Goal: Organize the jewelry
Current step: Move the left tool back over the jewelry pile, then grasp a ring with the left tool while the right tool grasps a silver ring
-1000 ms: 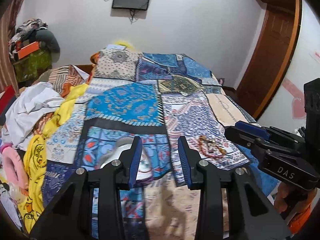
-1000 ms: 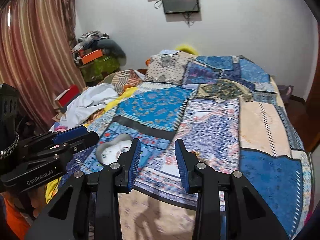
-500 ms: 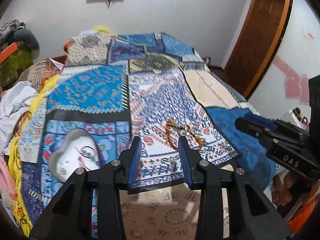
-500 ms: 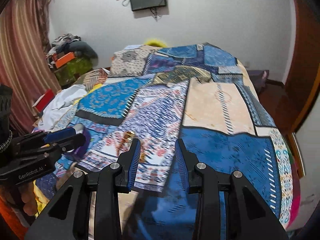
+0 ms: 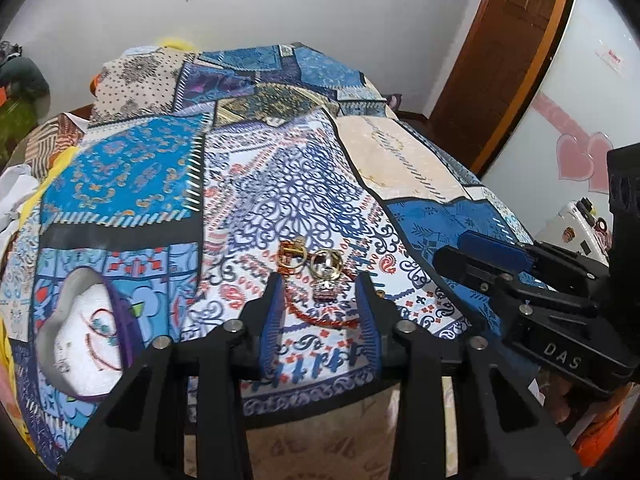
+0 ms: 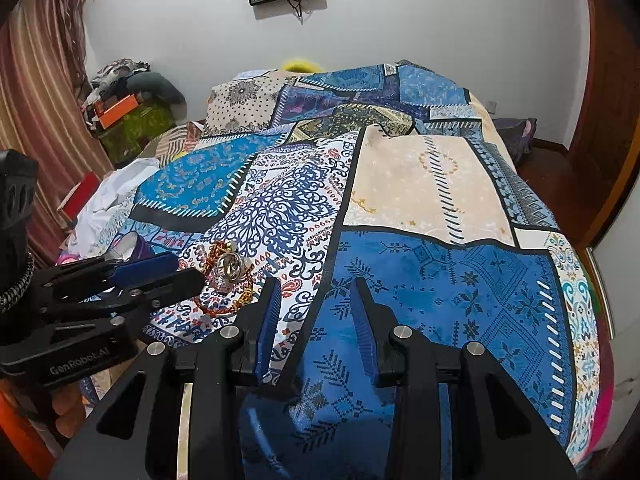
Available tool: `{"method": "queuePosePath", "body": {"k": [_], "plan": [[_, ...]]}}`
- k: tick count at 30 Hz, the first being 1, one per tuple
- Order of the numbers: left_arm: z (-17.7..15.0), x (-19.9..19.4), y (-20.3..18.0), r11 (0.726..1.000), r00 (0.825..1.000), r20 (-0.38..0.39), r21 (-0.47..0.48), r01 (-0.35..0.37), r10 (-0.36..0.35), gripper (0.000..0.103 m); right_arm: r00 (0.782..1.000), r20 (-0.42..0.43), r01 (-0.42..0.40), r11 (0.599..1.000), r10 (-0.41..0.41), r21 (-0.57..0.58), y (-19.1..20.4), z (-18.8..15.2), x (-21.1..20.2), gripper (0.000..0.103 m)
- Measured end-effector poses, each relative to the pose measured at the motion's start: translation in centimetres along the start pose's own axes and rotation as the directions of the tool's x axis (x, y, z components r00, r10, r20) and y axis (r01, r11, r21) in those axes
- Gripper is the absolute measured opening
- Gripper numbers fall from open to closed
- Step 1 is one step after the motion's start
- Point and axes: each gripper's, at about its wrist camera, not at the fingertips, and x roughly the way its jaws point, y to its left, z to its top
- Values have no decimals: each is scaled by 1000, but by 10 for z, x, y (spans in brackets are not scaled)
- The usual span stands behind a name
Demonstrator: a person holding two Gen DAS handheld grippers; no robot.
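Hovering low over the bed (image 5: 404, 160), the left gripper (image 5: 320, 280) has its jaws spread wide with nothing held between them. Just ahead of its fingertips, and partly framed by them, lies a small heap of jewelry (image 5: 320, 276) on the white-and-blue patterned patch of the patchwork bedspread (image 5: 280, 184). The heap includes a red corded bracelet (image 5: 320, 316) curving between the two blue pads, a pair of gold rings (image 5: 326, 262) just beyond the tips, a jewelled ring (image 5: 326, 288) with a pale stone, and another gold piece (image 5: 290, 252) slightly further on and to the left. Whether the pads touch the cord cannot be told.

To the left of this gripper, a heart-shaped jewelry box (image 5: 86, 328) with a purple rim and a white lining sits open on the bedspread, with a few small pieces inside.

The right gripper (image 6: 314, 288) is likewise wide open and empty, poised above the dark blue patch of the bedspread. From its view the jewelry (image 6: 226, 276) lies ahead and off to its left, right at the tip of the left gripper (image 6: 192, 276), which reaches in from the side.

Clothes (image 6: 116, 192) are piled further to the left on the bed.
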Motion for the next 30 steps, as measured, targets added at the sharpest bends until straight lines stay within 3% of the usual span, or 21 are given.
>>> {"method": "queuePosePath", "body": {"k": [10, 21, 30], "plan": [[-3, 21, -5, 1000, 1000, -30, 14, -3, 4, 14, 1000, -23, -10, 1000, 10, 6, -5, -1, 9, 33], [-1, -7, 0, 1000, 999, 37, 11, 3, -3, 14, 1000, -24, -15, 1000, 15, -26, 7, 1, 7, 33], [-2, -34, 27, 999, 994, 98, -29, -45, 48, 14, 998, -42, -41, 994, 37, -106, 37, 10, 21, 33]]}}
